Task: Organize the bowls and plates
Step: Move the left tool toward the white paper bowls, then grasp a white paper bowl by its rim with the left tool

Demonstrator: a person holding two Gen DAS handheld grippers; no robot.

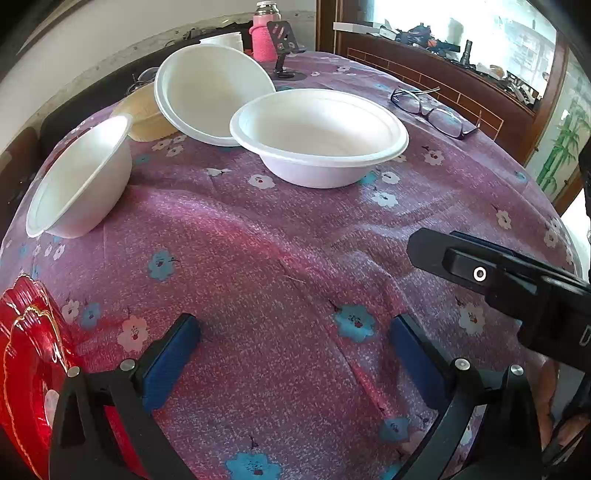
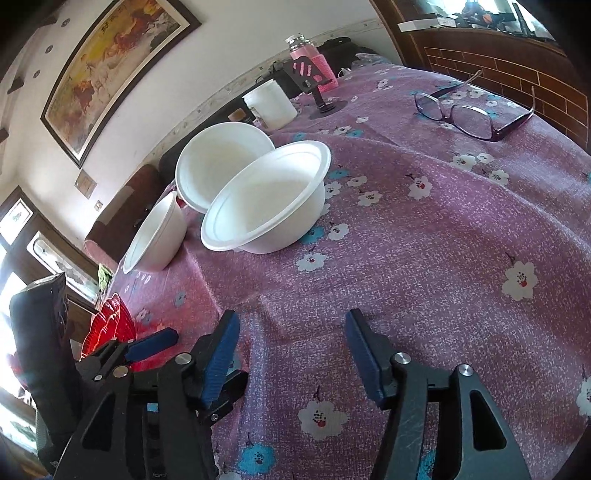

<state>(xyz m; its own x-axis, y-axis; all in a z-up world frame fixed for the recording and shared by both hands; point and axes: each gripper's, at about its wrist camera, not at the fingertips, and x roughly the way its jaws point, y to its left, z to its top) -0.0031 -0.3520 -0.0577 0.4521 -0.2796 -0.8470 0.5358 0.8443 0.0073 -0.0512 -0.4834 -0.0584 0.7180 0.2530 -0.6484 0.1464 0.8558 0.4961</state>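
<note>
Three white foam bowls sit on the purple flowered tablecloth [image 1: 280,258]: a wide one [image 1: 319,129] upright in the middle, a second [image 1: 210,88] tilted behind it, and a third [image 1: 79,181] tipped on its side at the left. A tan bowl [image 1: 142,114] lies behind them. A red plate [image 1: 26,369] sits at the near left edge. My left gripper [image 1: 293,347] is open and empty above the cloth, short of the bowls. My right gripper [image 2: 291,350] is open and empty. The same bowls show in the right wrist view: wide [image 2: 269,199], tilted [image 2: 218,162], tipped [image 2: 157,236]. The red plate [image 2: 110,325] shows there too.
Purple-framed glasses [image 1: 430,110] lie at the far right of the table. A pink bottle [image 1: 264,33], a black phone stand [image 1: 282,48] and a white cup [image 2: 269,103] stand at the back. A brown wooden cabinet [image 1: 443,74] is behind the table.
</note>
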